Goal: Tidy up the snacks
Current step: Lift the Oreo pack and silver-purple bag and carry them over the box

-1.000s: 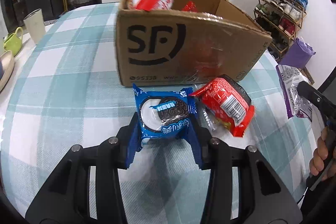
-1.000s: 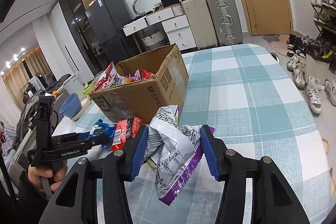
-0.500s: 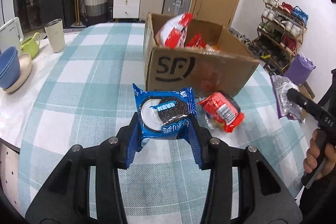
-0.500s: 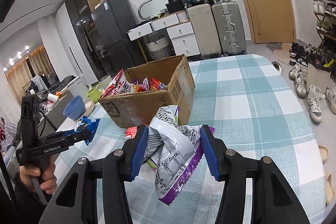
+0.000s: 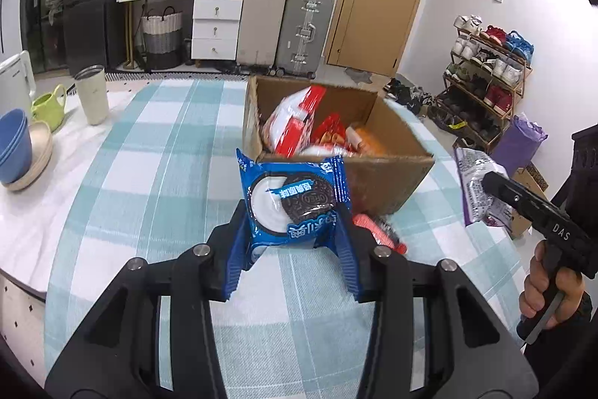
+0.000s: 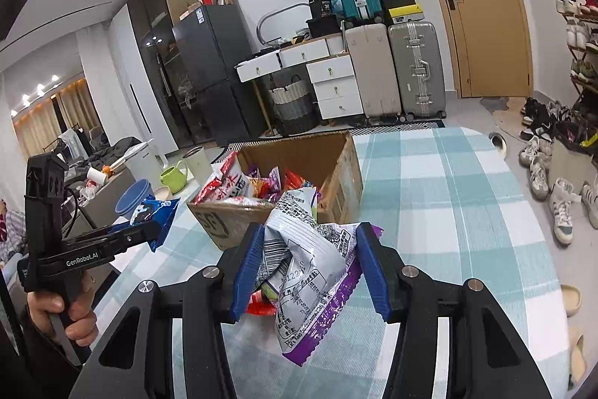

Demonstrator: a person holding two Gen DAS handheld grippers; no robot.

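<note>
My left gripper [image 5: 293,238] is shut on a blue Oreo packet [image 5: 293,200] and holds it in the air, short of the near wall of the open cardboard box [image 5: 392,180]. The box holds several red and white snack bags [image 5: 295,126]. My right gripper [image 6: 310,268] is shut on a crumpled silver and purple snack bag [image 6: 310,257], also lifted, in front of the box [image 6: 345,167]. A red snack packet [image 5: 377,230] lies on the checked tablecloth by the box, partly hidden behind my left fingers.
On the left of the table stand a cream tumbler [image 5: 91,94], a green watering can [image 5: 48,105] and stacked blue bowls [image 5: 13,144]. Suitcases and white drawers stand beyond the table. A shoe rack [image 5: 486,62] stands at the right.
Both grippers have risen with their packets, so the box interior now shows from above. The red packet stays on the table below.
</note>
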